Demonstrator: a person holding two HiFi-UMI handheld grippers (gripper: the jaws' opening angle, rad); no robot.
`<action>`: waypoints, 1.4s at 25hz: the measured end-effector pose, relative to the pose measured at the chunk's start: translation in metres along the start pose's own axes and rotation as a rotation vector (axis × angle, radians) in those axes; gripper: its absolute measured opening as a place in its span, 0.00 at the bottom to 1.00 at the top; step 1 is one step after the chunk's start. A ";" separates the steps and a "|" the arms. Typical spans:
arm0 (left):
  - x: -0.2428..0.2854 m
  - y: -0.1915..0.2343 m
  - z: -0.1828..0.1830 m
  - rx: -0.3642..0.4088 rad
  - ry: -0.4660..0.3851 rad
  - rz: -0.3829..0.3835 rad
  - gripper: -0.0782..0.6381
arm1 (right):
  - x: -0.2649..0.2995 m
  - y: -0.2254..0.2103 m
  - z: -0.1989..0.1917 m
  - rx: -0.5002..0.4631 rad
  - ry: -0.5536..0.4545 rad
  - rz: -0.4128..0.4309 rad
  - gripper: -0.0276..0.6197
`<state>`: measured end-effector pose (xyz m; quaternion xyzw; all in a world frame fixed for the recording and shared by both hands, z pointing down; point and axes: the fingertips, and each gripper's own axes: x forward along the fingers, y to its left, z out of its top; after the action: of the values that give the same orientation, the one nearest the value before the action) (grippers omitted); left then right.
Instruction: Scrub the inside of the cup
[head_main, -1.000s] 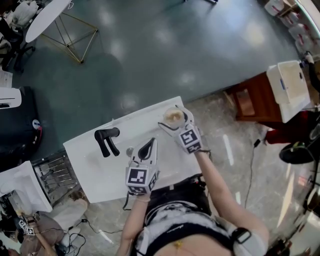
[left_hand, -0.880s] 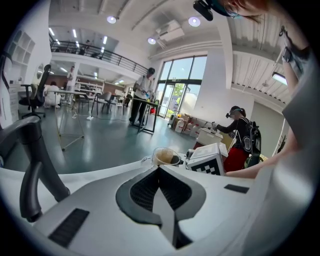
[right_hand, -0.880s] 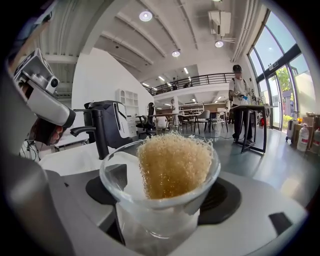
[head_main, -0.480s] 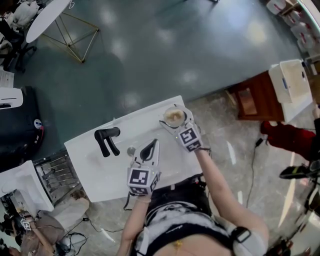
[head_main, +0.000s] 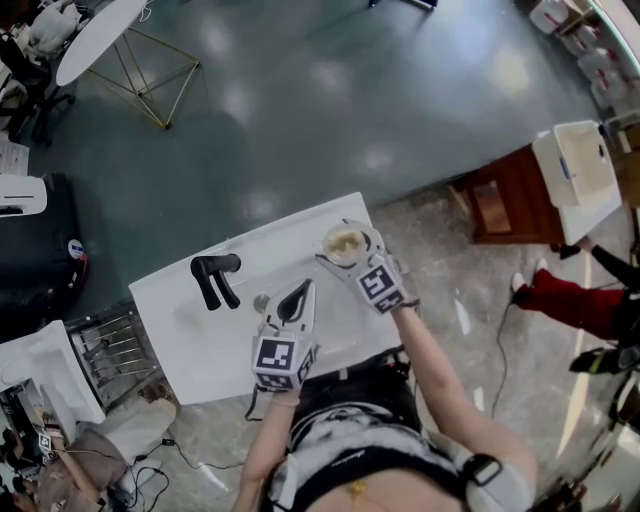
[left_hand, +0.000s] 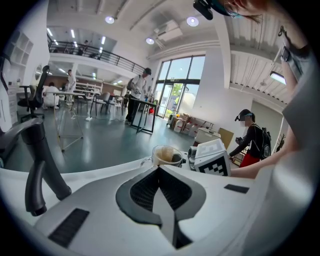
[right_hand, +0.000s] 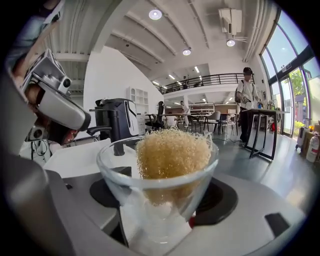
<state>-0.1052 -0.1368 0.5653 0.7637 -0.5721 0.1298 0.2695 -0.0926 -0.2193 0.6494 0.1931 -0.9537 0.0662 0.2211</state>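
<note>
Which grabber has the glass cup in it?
The right gripper: its jaws have just closed around the glass cup holding the tan scrubber. The left gripper is shut and empty.

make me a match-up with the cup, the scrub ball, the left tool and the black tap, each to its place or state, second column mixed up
Things:
1. glass cup
2. tan scrub ball
3. left tool
4. black tap

Places or states:
a. jaws together, nothing between them
b. standing on the white table
c. gripped between the jaws of the right tool
d. sitting inside the cup

Pairs: 1-c, 2-d, 3-a, 4-b

The right tool's jaws have just been closing, with the cup between them.
</note>
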 end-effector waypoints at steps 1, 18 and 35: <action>-0.001 0.000 0.001 -0.002 -0.002 0.001 0.12 | -0.004 0.004 0.005 -0.005 -0.008 0.007 0.65; -0.042 0.000 0.032 0.084 -0.111 -0.020 0.12 | -0.066 0.064 0.059 -0.091 -0.008 0.000 0.65; -0.083 -0.042 0.057 0.187 -0.111 -0.122 0.14 | -0.098 0.116 0.074 -0.139 -0.020 0.018 0.65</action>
<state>-0.0974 -0.0934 0.4658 0.8250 -0.5240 0.1235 0.1722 -0.0870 -0.0957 0.5343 0.1694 -0.9598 -0.0001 0.2236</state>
